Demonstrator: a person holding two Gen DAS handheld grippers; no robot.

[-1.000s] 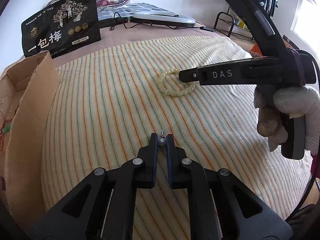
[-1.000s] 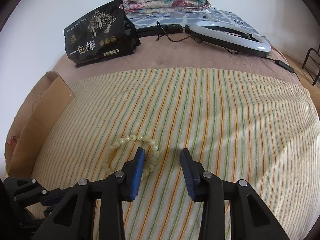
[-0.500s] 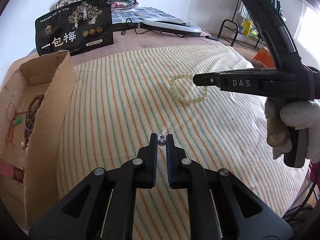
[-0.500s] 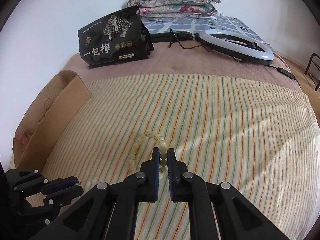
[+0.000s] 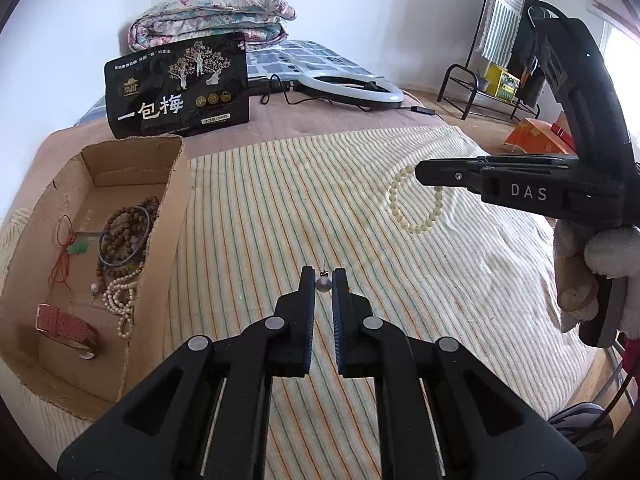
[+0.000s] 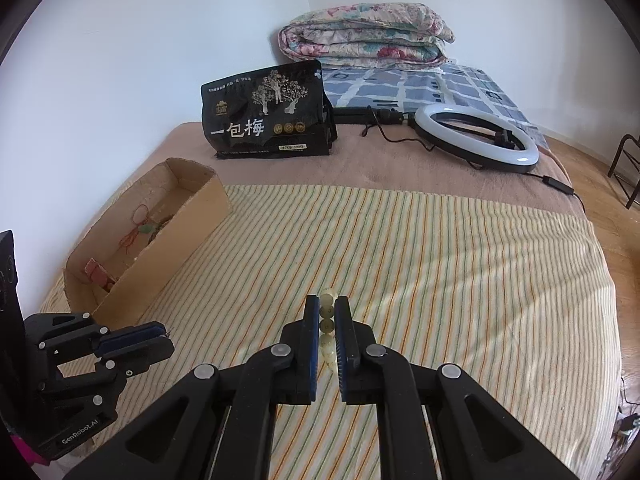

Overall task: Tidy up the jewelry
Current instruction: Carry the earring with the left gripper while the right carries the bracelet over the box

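My left gripper (image 5: 323, 276) is shut on a small grey pearl earring (image 5: 323, 284) and holds it above the striped cloth (image 5: 280, 208). My right gripper (image 6: 328, 308) is shut on a pale yellow bead bracelet (image 6: 327, 320), which hangs from its tips above the cloth in the left wrist view (image 5: 416, 204). The right gripper also shows there (image 5: 420, 172). An open cardboard box (image 5: 168, 216) at the left holds several bracelets, necklaces and a pink watch strap (image 5: 64, 326). The box shows in the right wrist view (image 6: 172, 232), with my left gripper (image 6: 168, 334) just in front of it.
A black snack bag (image 5: 176, 88) stands behind the box. A ring light (image 5: 352, 88) with its cable lies at the back of the bed. A folded quilt (image 6: 364, 32) sits against the wall. A rack (image 5: 504, 40) stands off the bed's right side.
My right gripper has closed on the bead bracelet and lifted it off the cloth. Both grippers have risen and pulled back, and the box's inside has come into view at the left.
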